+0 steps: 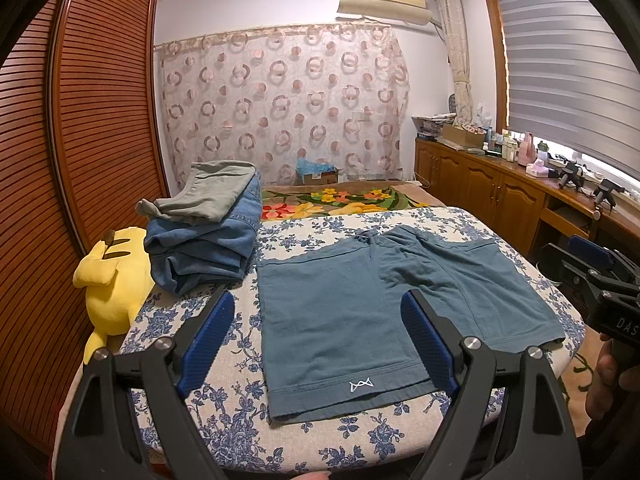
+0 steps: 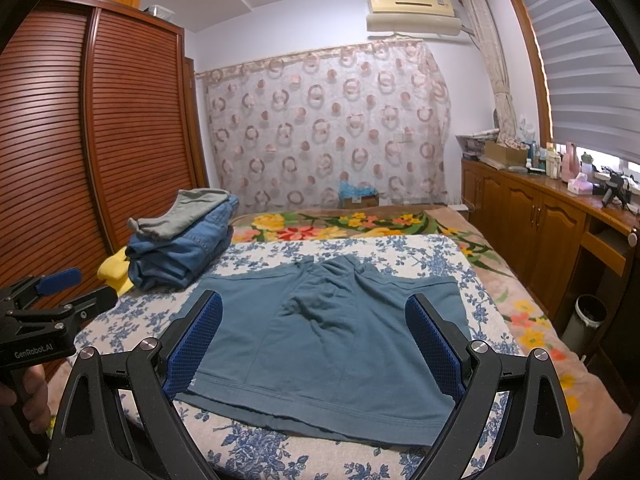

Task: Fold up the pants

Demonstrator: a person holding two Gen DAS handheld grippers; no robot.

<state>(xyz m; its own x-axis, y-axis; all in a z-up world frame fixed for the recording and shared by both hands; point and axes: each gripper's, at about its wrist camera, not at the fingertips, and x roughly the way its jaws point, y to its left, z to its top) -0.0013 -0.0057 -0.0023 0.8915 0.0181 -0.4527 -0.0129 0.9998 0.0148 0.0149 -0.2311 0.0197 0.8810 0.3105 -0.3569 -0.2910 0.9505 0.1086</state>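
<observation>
The teal shorts lay spread flat on the floral-covered bed, waistband and drawstring at the far edge, hems near, a small white logo on the near left hem. The cloth looked soft and thin, with light rumpling around the crotch. A likely slip: pinching only the top layer of a leg would let the lower layer drag and bunch, spoiling the fold; lifting one side ahead of the other could skew the edges. The left hand-held gripper hovered above the near hem, jaws wide and empty. The right hand-held gripper was likewise wide and empty. Folded jeans stood stacked at the far left beside a yellow plush toy.
</observation>
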